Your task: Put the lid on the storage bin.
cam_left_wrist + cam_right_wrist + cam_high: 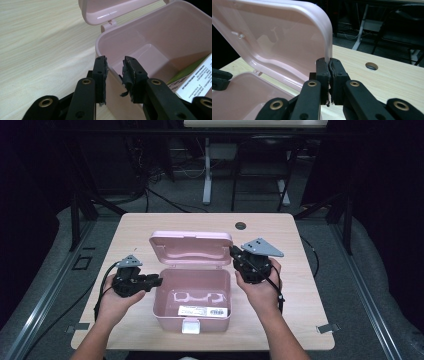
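Observation:
A pink box [167,317] stands open mid-table, its lid [192,247] upright at the back. My left gripper [156,281] straddles the box's left wall [100,42] near the rim, one jaw outside and one inside, closed on it [115,62]. My right gripper [232,251] is shut on the lid's right edge [327,37], with its pads pinching the thin rim [329,62]. Inside the box lies a white printed carton [202,311] [197,80] next to something green [185,72].
The box sits on a light wooden table [300,285] with a round cable hole [240,225] [372,66] behind the lid. Beyond the far edge stand dark stands, a white desk leg [206,170] and floor cables. Black cables trail from both grippers.

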The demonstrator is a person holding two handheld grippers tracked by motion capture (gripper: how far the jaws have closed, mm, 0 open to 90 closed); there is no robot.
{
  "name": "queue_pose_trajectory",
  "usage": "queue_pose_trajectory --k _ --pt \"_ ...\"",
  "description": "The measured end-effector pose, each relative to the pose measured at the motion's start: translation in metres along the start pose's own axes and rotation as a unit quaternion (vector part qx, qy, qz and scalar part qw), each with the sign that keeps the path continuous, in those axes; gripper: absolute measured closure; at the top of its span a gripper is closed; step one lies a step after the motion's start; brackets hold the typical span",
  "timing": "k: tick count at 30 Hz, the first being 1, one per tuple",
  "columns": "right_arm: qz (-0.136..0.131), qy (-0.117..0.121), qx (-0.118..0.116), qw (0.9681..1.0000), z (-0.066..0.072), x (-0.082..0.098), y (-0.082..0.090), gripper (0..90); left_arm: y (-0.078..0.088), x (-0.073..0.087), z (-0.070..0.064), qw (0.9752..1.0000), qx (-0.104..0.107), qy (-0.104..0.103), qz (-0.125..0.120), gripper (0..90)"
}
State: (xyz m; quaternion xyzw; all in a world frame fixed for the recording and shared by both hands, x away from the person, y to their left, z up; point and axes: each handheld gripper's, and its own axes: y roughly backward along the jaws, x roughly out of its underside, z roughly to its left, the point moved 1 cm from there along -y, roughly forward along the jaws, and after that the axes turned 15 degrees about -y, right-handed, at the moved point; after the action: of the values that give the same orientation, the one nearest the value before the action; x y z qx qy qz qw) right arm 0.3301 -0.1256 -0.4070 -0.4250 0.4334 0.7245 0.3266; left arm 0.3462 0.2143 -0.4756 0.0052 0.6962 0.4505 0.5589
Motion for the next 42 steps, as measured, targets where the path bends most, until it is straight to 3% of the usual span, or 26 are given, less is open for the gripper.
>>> queue_pose_trajectory --k 6,12,21,28,34,42 --pt "0.000 -0.004 -0.004 1.0000 0.000 0.002 0.002 85.5 0.014 -0.007 0.004 0.9997 -0.015 -0.002 -0.021 69.8" --pt "0.004 -0.006 -0.005 1.0000 0.000 0.005 0.005 86.1 0.031 -0.019 0.003 0.9984 -0.028 -0.019 -0.045 68.5" --pt "0.004 -0.005 -0.007 1.0000 0.001 0.009 0.009 86.7 0.037 -0.028 0.003 0.9960 -0.056 -0.019 -0.067 63.0" --pt "0.002 0.001 -0.005 1.0000 0.002 0.011 0.012 86.7 0.044 -0.035 0.000 0.9922 -0.078 -0.027 -0.094 61.5" --pt "0.005 0.004 -0.008 0.9999 0.002 0.014 0.015 86.5 0.052 -0.043 -0.003 0.9909 -0.077 -0.035 -0.104 62.7" --pt "0.006 0.006 -0.010 0.9999 0.003 0.018 0.019 86.3 0.059 -0.054 -0.014 0.9844 -0.100 -0.059 -0.133 62.8"
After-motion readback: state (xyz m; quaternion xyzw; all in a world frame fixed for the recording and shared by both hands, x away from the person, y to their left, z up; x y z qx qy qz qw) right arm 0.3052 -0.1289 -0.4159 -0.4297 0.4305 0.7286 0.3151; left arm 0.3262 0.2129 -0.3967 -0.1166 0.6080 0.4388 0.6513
